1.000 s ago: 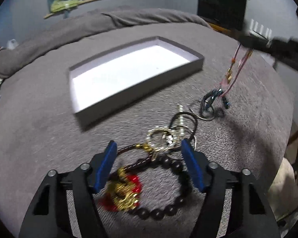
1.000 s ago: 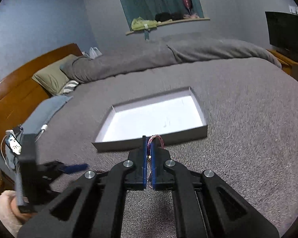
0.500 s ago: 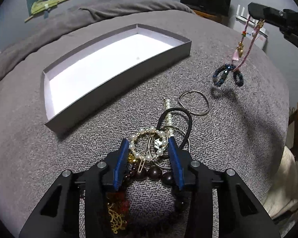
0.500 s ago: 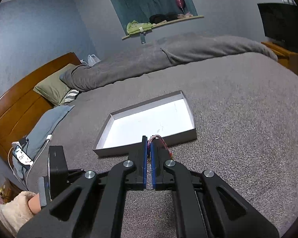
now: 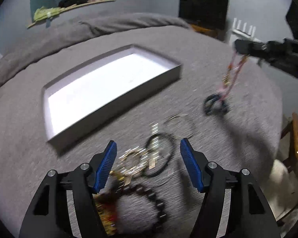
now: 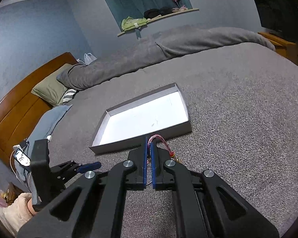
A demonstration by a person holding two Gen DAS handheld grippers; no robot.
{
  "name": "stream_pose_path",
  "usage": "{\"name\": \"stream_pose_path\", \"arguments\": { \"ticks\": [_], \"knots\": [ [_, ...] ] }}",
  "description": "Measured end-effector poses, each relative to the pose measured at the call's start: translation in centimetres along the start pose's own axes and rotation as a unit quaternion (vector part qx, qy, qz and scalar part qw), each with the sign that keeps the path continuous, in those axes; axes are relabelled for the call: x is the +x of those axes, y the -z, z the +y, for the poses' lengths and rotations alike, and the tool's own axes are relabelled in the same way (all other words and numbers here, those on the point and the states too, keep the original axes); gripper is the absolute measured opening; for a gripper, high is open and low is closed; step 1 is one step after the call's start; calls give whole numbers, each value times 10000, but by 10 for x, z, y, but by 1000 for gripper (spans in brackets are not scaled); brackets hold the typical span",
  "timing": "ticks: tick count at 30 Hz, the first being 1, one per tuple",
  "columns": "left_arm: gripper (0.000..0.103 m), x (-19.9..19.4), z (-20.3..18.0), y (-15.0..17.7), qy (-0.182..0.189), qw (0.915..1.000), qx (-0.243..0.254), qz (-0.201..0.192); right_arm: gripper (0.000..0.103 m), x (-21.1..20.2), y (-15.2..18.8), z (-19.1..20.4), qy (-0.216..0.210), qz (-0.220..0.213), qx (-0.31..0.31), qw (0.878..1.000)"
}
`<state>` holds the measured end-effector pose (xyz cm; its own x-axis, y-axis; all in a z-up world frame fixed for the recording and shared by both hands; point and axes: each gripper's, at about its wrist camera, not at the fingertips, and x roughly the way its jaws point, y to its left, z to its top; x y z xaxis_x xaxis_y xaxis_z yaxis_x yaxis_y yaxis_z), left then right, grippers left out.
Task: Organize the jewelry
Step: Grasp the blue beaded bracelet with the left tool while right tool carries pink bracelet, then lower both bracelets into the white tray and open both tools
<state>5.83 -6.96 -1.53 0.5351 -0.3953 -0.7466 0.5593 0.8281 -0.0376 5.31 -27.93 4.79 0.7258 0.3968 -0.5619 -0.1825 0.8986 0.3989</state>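
left wrist: left gripper (image 5: 148,154) jaws spread above jewelry pile (image 5: 145,162); right gripper (image 6: 148,148) pinching pink cord bracelet (image 6: 159,139).

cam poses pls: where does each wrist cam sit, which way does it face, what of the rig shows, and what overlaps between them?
Left wrist: sits behind the open left gripper, looks down over the jewelry pile on the bed; right gripper shows at upper right.
Right wrist: sits behind the right gripper, shut on the pink cord, faces the headboard; left gripper at lower left.
Shared: white tray, each other's gripper.
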Motion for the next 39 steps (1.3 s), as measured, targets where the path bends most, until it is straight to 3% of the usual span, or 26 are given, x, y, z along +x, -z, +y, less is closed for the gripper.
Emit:
{"name": "stream_pose_path", "arguments": {
  "ticks": [4,9,12,14,26,39],
  "knots": [
    [65,10,-34,-14,276,9989,384,-65,3,-2,1,-2,-35,-3,41,10000],
    [47,39,-70,-24,490,9951,854,101,3,-4,1,-5,-96,37,95,9999],
    [34,52,-81,-28,429,9932,1076,75,3,-7,1,-4,-116,25,60,9999],
    [8,56,-84,-31,494,9926,1107,98,3,-9,1,-5,-88,-1,64,9999],
    [8,25,-85,-43,501,9912,1183,-322,3,-4,10,-32,236,127,286,9992],
    [8,-35,-57,-69,638,9905,665,-1021,3,10,19,-15,288,417,44,9987]
  ]
}}
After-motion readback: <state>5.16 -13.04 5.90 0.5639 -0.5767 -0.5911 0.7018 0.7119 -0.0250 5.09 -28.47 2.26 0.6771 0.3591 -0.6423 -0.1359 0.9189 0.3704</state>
